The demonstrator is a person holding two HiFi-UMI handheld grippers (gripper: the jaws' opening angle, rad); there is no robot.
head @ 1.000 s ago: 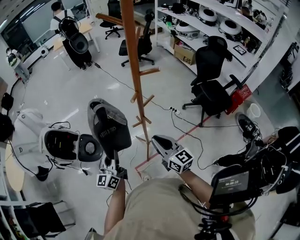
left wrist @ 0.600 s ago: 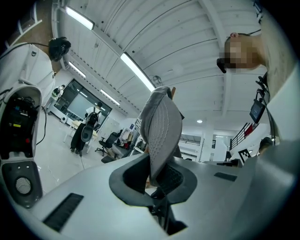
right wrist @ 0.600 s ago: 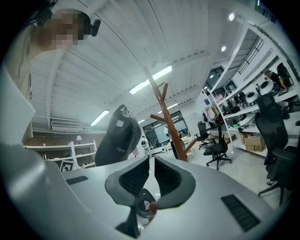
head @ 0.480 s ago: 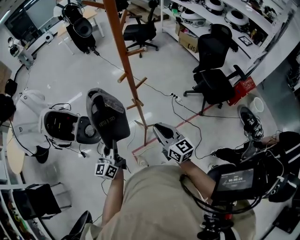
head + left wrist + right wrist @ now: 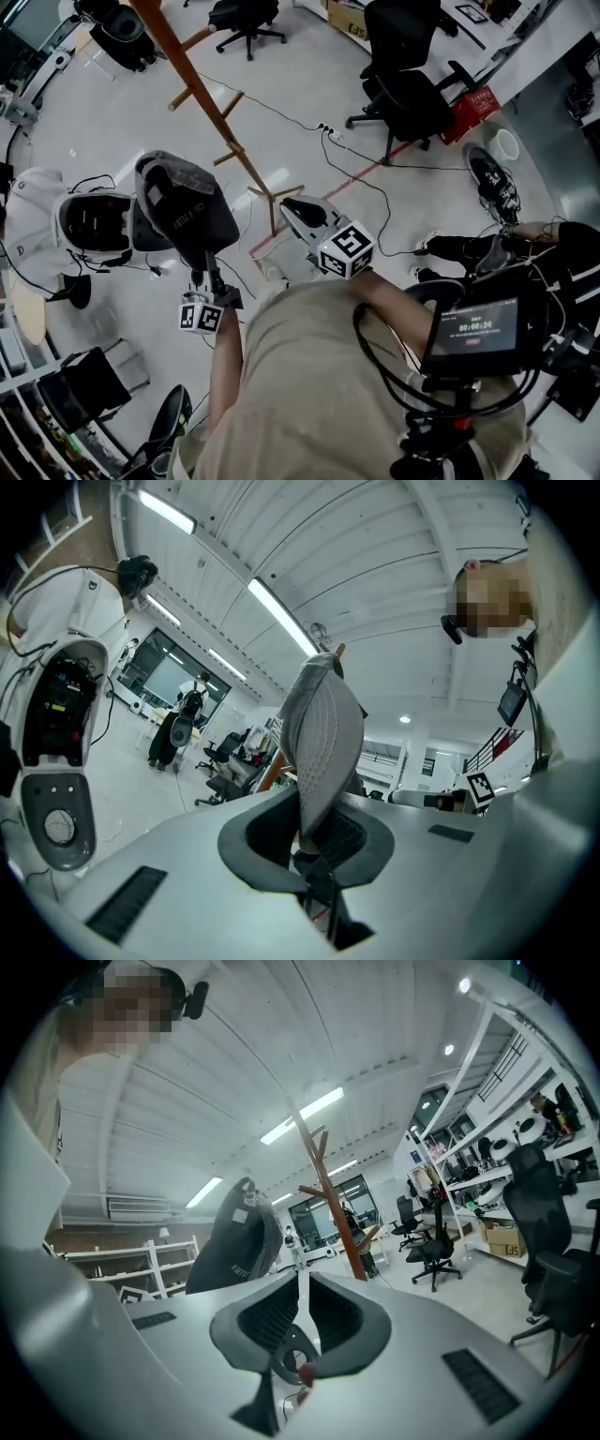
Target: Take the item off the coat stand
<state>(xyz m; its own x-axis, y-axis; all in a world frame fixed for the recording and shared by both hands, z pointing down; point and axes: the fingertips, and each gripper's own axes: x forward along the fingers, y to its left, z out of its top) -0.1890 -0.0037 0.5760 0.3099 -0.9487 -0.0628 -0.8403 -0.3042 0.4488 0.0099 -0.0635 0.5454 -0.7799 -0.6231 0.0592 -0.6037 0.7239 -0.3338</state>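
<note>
Left gripper [image 5: 199, 270] clamped on cap [image 5: 183, 211] brim; cap hangs clear of stand [image 5: 202, 98]. Looks light, with a floppy crown; the stiffer brim is the best hold. Right gripper [image 5: 292, 211] closed, empty.

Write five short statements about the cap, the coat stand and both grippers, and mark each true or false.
1. The left gripper has its jaws shut on the cap. True.
2. The cap hangs on a peg of the coat stand. False: it is clear of the stand, held up by the left gripper.
3. The right gripper grips a second cap. False: nothing is between its jaws.
4. The stand's pegs that show in the head view are bare. True.
5. The stand lies flat on the floor. False: it stands upright.
</note>
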